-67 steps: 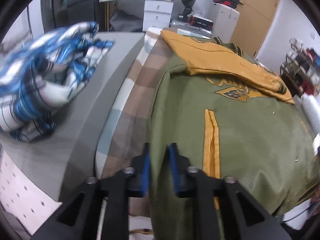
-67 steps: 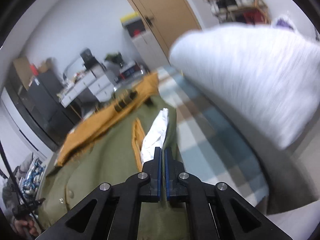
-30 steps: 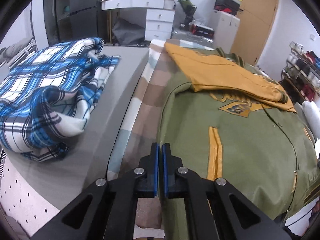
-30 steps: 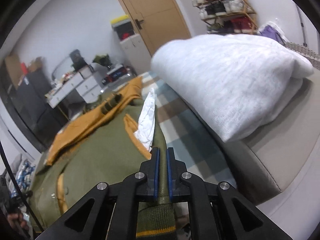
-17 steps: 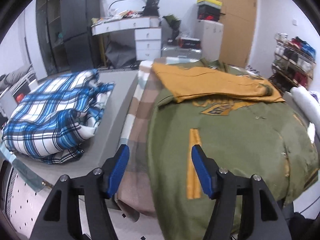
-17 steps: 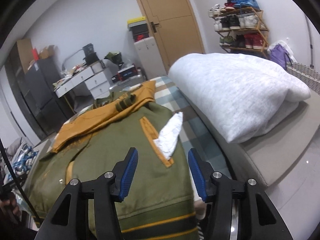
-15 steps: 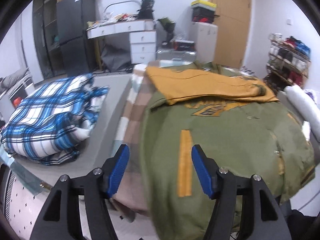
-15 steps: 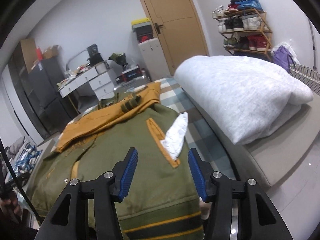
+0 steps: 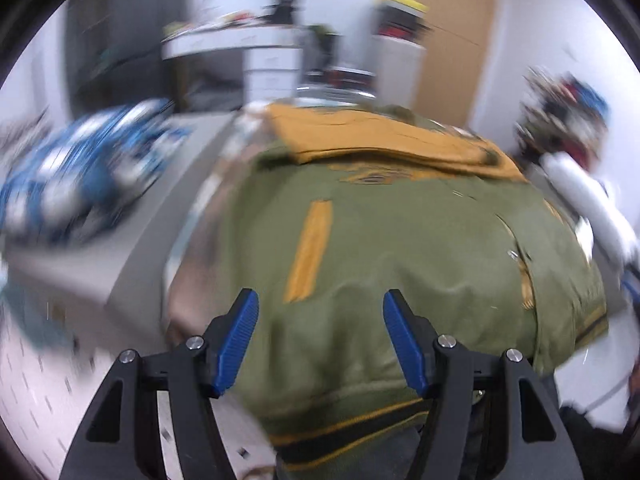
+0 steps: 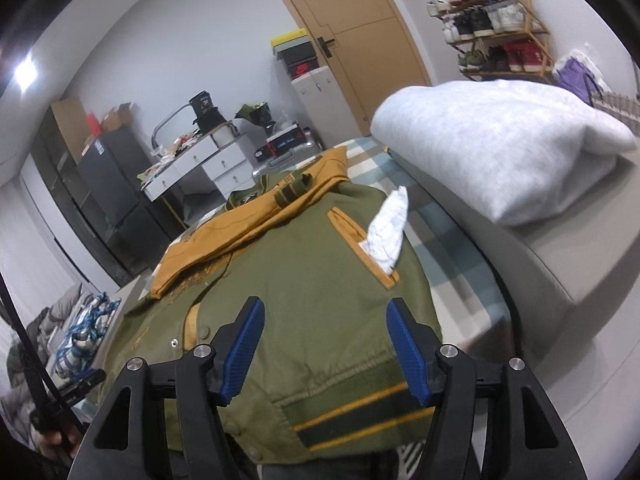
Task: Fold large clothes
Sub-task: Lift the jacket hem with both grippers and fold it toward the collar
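Note:
An olive green jacket (image 9: 400, 248) (image 10: 304, 280) with mustard yellow sleeves (image 10: 248, 228) folded across its chest lies spread over a checked blanket (image 10: 452, 248). A white pocket lining (image 10: 388, 228) sticks out of its right pocket. My left gripper (image 9: 320, 336) hangs open above the jacket's hem with nothing between its blue pads. My right gripper (image 10: 326, 344) hovers over the striped hem (image 10: 360, 420); its jaws are opening and nothing is between them. The left wrist view is blurred by motion.
A blue plaid garment (image 9: 76, 176) lies on the grey surface to the left. A folded white garment (image 10: 500, 148) rests on the grey surface (image 10: 560, 264) at the right. Behind stand a white desk (image 10: 192, 168), dark cabinets (image 10: 108, 184), a wooden door (image 10: 360, 28) and a shoe rack (image 10: 492, 20).
Both grippers went from shut on the jacket's lower edge to open, letting it go, and drew back from it. More of the jacket's hem now shows in both views.

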Tool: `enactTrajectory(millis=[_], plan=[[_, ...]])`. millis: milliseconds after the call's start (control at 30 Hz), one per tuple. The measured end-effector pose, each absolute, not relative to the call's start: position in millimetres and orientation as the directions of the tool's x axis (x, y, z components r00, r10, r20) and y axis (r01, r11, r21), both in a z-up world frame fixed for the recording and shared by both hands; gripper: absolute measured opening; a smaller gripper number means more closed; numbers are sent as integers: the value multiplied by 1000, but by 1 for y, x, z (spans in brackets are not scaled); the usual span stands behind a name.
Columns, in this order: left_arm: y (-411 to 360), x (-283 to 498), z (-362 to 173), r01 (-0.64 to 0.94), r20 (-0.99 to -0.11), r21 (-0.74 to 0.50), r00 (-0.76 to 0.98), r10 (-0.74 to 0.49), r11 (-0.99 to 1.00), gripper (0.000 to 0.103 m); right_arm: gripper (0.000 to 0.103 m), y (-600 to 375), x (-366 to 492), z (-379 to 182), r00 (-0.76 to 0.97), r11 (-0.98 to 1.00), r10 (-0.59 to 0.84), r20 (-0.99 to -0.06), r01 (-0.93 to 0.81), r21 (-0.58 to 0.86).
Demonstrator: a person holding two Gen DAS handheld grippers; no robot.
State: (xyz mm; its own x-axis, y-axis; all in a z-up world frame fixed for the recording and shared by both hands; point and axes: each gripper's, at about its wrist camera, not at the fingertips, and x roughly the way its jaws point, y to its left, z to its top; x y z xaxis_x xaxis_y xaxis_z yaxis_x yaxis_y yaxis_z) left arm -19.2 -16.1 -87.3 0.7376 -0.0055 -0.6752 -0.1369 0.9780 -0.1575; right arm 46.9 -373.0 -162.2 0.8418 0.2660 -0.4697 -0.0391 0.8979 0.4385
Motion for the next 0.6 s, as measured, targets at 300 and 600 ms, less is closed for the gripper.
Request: enactTrajectory(millis=[300, 600], plan=[[17, -58, -122, -239, -714, -332, 696, -78, 913, 67, 63, -386, 36, -174, 834, 885, 260, -486, -4, 465], [-4, -42, -135, -143, -662, -473, 709, -243, 869, 27, 67, -388, 35, -181, 822, 876, 273, -501, 2, 482]])
